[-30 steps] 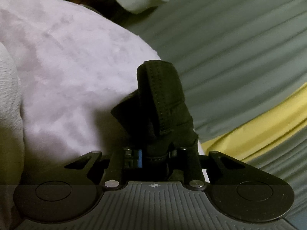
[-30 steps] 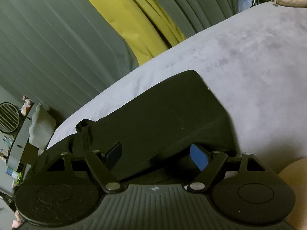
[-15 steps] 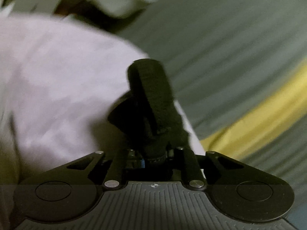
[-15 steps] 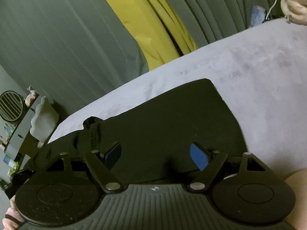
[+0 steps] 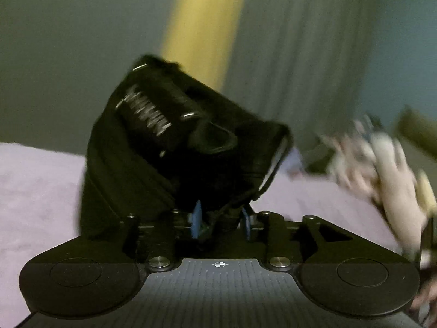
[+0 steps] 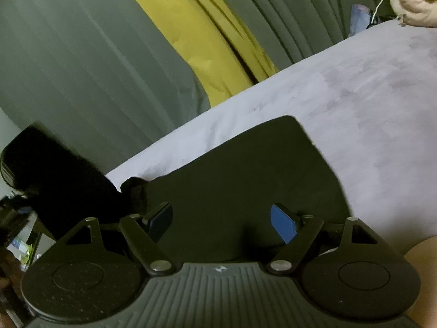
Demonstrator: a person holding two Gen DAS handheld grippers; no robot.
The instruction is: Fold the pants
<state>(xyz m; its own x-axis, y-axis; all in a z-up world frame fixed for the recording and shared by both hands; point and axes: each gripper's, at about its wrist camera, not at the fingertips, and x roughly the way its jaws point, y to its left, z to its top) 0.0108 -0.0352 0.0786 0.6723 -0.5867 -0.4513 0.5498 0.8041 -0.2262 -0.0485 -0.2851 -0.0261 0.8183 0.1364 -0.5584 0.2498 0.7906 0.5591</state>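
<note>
While the right gripper [image 6: 221,218] hovers low over the pants [image 6: 245,164] with its jaws wide apart and nothing between them, the near part of the garment lies flat and dark on the bed [image 6: 382,82], probably so that this half serves as the base onto which the other half is laid; the right pads are just above the cloth and look placed to press or steady it if it shifts, though they grip nothing. From the left wrist view, which is smeared by motion, the waistband end of the pants [image 5: 177,142] stands bunched and raised right in front of the left gripper [image 5: 221,218], above the bed [image 5: 35,191], with stitching and a loop showing; it seems lifted so it can be carried over the flat part. That gripper's jaws have just been opening, and a strip of black cloth sits between the blue pads [image 5: 196,218], but the blur hides whether they pinch it or have let go. A dark mass at the left edge of the right view is likely this raised end. Behind hang a grey curtain [image 6: 82,54] and a yellow one [image 6: 213,41]
</note>
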